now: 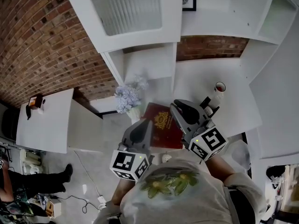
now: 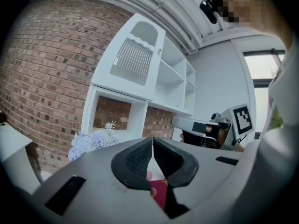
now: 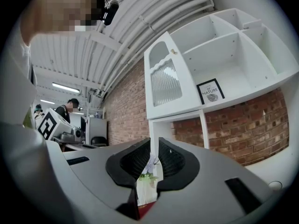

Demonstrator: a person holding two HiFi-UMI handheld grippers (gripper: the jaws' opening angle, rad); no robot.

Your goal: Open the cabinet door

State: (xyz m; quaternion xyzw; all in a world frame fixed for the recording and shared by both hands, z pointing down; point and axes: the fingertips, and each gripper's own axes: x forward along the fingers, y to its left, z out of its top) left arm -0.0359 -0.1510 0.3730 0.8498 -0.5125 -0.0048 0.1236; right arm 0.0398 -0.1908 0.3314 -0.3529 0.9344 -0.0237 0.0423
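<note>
As the door (image 1: 133, 13) is shut high above, well apart from the empty left tongs (image 1: 142, 124), clenched, and right tongs (image 1: 180, 106), a slit apart, one should widen, grip its knob (image 3: 174, 51) and pull gently outward.

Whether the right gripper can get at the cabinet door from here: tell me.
Probably yes: nothing stands between the right gripper and the cabinet door; flowers and red book sit lower. It is well short, though.
</note>
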